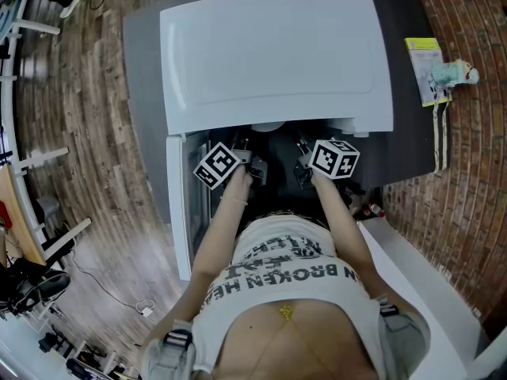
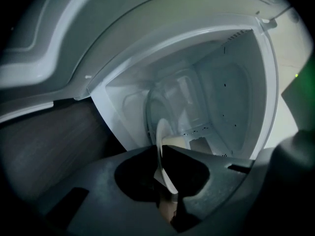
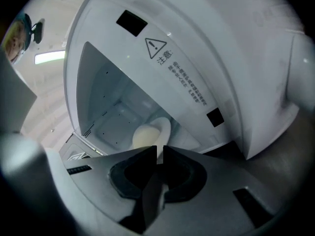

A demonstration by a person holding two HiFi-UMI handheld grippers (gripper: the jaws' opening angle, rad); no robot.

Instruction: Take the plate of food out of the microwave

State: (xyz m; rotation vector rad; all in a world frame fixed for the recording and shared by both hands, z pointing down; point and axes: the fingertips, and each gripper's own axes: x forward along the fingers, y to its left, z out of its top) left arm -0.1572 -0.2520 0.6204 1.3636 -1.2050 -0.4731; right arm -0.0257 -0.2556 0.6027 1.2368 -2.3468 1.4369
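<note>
One white microwave (image 1: 277, 54) stands on a dark grey counter (image 1: 142, 85) between plank floor (image 1: 79, 117) and brick wall (image 1: 467, 180), a yellow card (image 1: 426, 70) nearby. Beside its open door (image 1: 179, 204), the left claw (image 2: 161, 149) and the right claw (image 3: 159, 151) each clamp the rim of the plate (image 3: 165, 127) inside the cavity.

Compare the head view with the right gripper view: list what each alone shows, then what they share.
Head view only: the person's shirt, the brick wall and a yellow leaflet. Right gripper view only: the plate of pale food, its rim pinched between shut jaws, and a warning label. Both: the white microwave and the right gripper.
</note>
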